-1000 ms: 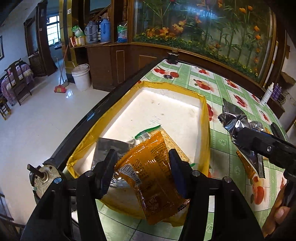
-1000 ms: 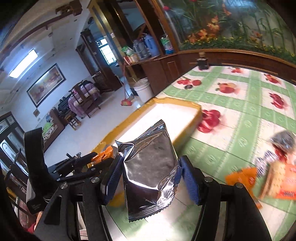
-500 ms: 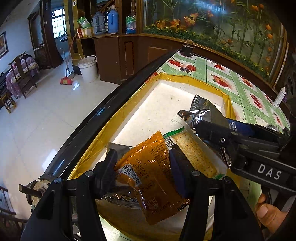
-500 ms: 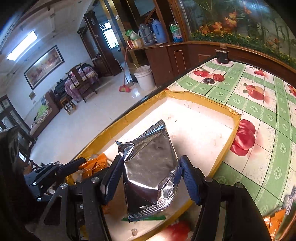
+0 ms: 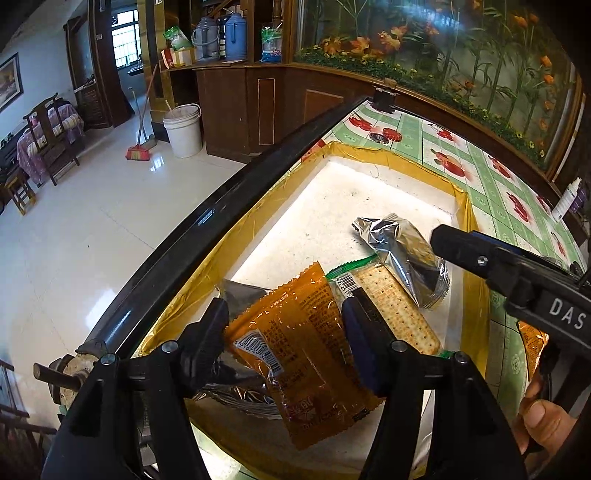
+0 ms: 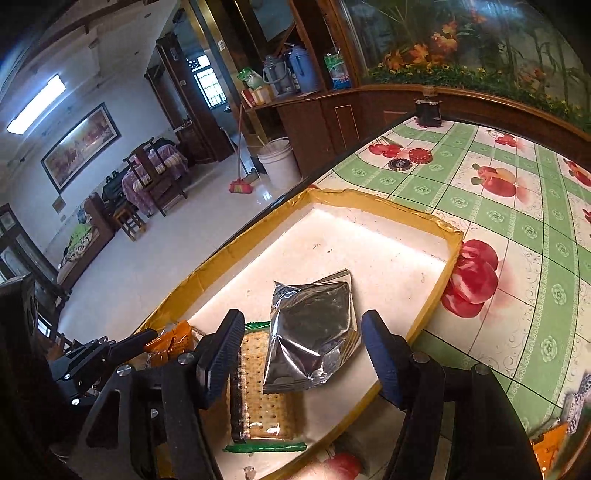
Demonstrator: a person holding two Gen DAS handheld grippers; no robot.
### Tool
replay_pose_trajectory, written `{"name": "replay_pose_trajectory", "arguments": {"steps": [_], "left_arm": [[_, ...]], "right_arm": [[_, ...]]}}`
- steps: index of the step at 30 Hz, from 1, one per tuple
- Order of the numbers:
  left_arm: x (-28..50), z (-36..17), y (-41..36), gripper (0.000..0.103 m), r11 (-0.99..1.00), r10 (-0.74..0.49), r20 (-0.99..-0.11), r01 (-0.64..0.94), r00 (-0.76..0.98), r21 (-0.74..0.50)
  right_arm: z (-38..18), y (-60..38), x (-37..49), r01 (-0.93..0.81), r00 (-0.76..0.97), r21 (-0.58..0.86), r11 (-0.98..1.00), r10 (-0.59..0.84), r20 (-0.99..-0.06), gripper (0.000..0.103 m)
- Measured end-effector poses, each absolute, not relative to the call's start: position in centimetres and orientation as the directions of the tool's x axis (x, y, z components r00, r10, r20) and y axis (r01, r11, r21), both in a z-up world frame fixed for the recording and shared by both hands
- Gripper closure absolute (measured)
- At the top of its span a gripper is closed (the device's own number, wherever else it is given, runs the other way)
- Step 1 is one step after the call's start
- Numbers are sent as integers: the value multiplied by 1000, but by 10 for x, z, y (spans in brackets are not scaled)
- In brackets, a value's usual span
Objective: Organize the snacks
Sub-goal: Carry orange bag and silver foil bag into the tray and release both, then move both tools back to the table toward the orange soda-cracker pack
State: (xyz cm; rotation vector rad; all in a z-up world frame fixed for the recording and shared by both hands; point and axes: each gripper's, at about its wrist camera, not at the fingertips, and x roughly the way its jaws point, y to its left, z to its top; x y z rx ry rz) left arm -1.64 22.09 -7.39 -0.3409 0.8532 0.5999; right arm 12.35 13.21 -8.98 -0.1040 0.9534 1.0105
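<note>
A yellow-edged tray sits at the table's edge. Both grippers are opening: the left gripper around an orange packet, the right gripper around a silver packet lying in the tray's near end.

A lived-in home is showing here, its dining and living space opening around a table that is wearing a green checked cloth printed with red fruit. Just behind the table a dark wooden cabinet is carrying thermos flasks on its ledge. On the tiled floor beside the table a white bucket and a broom are standing. Farther off from the table, wooden chairs are sitting under a framed painting.
</note>
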Motion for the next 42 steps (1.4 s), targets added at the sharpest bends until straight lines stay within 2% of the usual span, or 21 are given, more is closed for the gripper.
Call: {"name": "replay_pose_trajectory", "arguments": {"steps": [6, 9, 13, 19, 23, 25, 30, 42], "left_arm": [[-16, -67, 211, 38, 794, 364, -777, -607, 513, -29], [-20, -58, 202, 27, 798, 392, -751, -602, 532, -11], [-25, -49, 189, 27, 811, 399, -721, -586, 566, -11], [-21, -45, 170, 27, 836, 367, -723, -549, 586, -21], [-12, -43, 146, 27, 862, 343, -725, -506, 597, -10], [-7, -44, 133, 27, 878, 326, -730, -479, 601, -3], [5, -48, 100, 27, 912, 274, -744, -409, 609, 1], [33, -63, 32, 27, 962, 127, -805, -269, 580, -42]], "right_arm": [[-80, 108, 123, -733, 192, 365, 574, 689, -699, 29], [-75, 89, 119, -715, 192, 399, 574, 710, -677, 25], [-69, 60, 114, -693, 201, 436, 573, 735, -647, 25], [-65, 2, 115, -626, 239, 508, 592, 765, -598, 23], [-63, -41, 113, -583, 317, 498, 642, 744, -588, 22], [-64, -67, 114, -543, 369, 487, 684, 715, -594, 18], [-74, -126, 124, -429, 435, 493, 756, 652, -621, 14], [-88, -197, 126, -306, 508, 473, 826, 562, -652, 13]]}}
